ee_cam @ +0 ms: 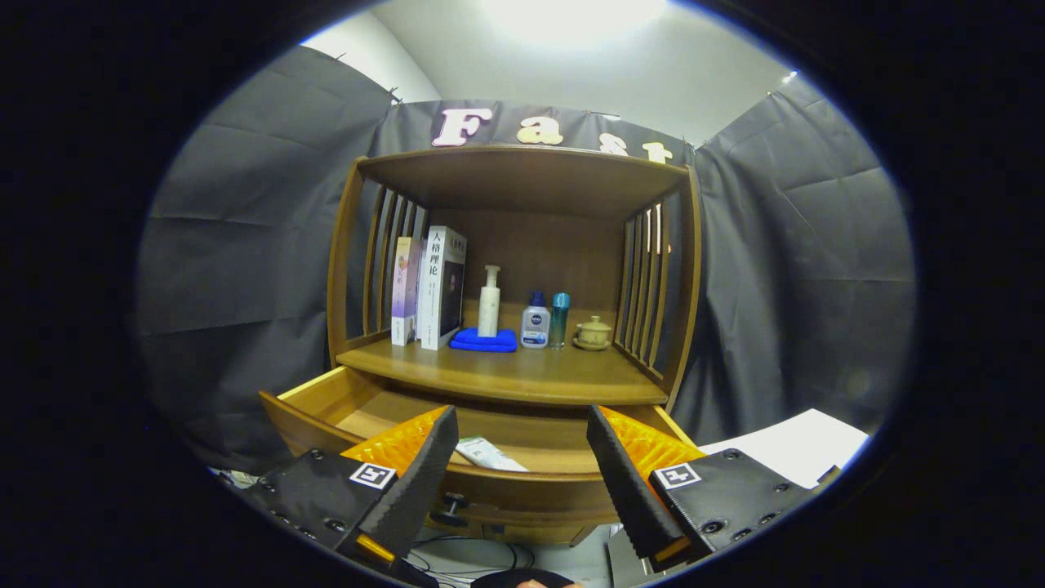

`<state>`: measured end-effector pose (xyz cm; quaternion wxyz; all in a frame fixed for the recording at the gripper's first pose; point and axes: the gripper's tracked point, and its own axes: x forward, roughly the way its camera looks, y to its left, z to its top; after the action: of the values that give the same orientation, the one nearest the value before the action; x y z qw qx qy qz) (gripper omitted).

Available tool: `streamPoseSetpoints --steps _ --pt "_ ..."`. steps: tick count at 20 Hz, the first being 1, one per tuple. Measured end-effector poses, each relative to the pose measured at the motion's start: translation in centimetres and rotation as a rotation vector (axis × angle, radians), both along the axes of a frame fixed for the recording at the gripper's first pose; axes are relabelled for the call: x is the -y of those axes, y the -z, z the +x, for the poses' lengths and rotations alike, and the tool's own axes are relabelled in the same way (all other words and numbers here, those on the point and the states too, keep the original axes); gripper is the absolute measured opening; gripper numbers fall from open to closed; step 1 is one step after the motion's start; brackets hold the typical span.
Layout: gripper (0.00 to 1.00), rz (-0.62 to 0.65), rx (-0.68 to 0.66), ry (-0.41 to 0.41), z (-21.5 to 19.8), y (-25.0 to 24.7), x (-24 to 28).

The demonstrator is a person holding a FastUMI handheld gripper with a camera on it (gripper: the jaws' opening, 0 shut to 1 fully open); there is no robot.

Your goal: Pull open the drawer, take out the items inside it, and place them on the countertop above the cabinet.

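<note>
Drawer [343, 400] is already pulled out under the countertop [506, 376], so you're on the take-out step. Your gripper [522, 449] hangs wide open, holding nothing, above the front edge. Next, dip in for that flat packet [490, 454] (looks thin, so pinch low).

Drawer [367, 400] open; fingers [433, 474] apart, packet [488, 453] ahead.

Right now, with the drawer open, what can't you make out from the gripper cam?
- Drawer contents: a white packet shows between the fingers; the drawer's front wall and the open gripper hide the rest.
- Packet: partly cut off by the drawer front, print too small to identify.
- Drawer knob: partly behind the left finger.
- Teapot on the countertop: too small for detail.
</note>
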<state>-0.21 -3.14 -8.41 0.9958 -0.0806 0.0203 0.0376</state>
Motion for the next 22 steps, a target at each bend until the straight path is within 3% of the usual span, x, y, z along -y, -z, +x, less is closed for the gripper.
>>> streamPoseSetpoints --steps 5,10,14,18,22 --pt "0.99 -0.044 -0.023 -0.057 2.7 -2.5 -0.6" --pt "0.98 -0.152 -0.151 -0.186 7.3 -4.0 -1.5" --pt "0.98 -0.298 -0.298 -0.262 10.8 -2.4 -1.9" --pt "0.98 -0.367 -0.480 -0.339 13.3 1.2 -2.8" --pt "0.98 -0.408 -0.635 -0.348 14.9 5.3 -2.7"
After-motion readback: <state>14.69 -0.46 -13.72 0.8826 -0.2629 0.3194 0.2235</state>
